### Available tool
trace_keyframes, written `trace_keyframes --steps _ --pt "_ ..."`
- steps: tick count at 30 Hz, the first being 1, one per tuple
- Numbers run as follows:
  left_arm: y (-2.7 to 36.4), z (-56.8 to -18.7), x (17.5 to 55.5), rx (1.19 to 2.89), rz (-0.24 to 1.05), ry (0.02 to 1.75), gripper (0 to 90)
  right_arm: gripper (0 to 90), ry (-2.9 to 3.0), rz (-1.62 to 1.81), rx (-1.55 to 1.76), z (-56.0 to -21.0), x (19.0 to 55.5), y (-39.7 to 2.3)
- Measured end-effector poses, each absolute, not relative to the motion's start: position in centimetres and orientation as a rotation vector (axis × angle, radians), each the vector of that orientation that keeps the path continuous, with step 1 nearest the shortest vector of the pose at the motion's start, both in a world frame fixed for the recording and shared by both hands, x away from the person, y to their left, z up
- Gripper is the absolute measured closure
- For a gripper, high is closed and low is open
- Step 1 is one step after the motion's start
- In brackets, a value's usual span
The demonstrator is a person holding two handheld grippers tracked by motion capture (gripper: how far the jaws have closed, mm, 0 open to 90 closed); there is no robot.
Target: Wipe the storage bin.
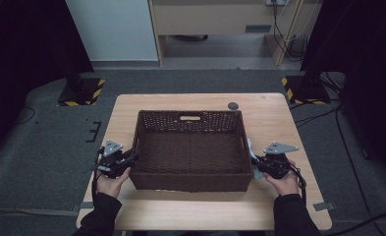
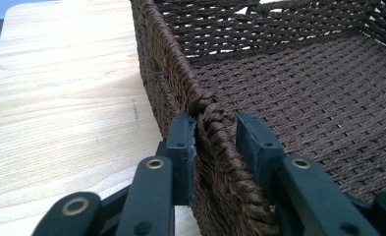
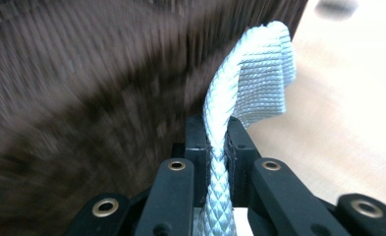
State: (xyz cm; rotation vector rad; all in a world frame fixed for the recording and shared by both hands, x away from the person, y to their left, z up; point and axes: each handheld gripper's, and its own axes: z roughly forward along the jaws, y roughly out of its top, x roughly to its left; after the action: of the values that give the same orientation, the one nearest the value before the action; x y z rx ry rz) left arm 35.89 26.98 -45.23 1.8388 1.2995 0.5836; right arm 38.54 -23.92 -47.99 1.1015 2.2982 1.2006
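Woven brown wicker makes up the basket [image 1: 190, 150], which is set at the middle of the wooden worktop [image 1: 274, 118]. It is judged light and fairly stiff, yet springy at the rim, so it is best taken by the braided top edge of its side walls. The left gripper [image 2: 216, 140] is placed astride the left rim; the outer pad touches the braid, while a gap is seen at the inner pad, so the braid is not yet pinched. The right gripper [image 3: 215, 135] is clamped on a soft white woven strap [image 3: 252, 73] just beside the right wall. A small dark disc [image 1: 233, 105] lies behind the basket, well apart. Nothing is seen blocking a lift.
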Motion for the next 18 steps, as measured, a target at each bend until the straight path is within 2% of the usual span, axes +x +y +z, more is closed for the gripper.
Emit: trace_keyframes --steps 2,7,18 --pt "26.9 -45.2 35.9 1.84 0.587 1.302 68.8 83.6 2.213 1.294 1.056 -46.1 37.7 -24.3" --pt "26.8 -45.2 35.9 1.839 0.588 1.305 69.2 83.6 2.201 1.323 1.019 -45.1 37.1 -24.5" --pt "26.4 -45.2 36.1 1.818 0.606 1.33 70.0 83.6 2.412 1.065 1.126 -50.0 37.5 -23.3"
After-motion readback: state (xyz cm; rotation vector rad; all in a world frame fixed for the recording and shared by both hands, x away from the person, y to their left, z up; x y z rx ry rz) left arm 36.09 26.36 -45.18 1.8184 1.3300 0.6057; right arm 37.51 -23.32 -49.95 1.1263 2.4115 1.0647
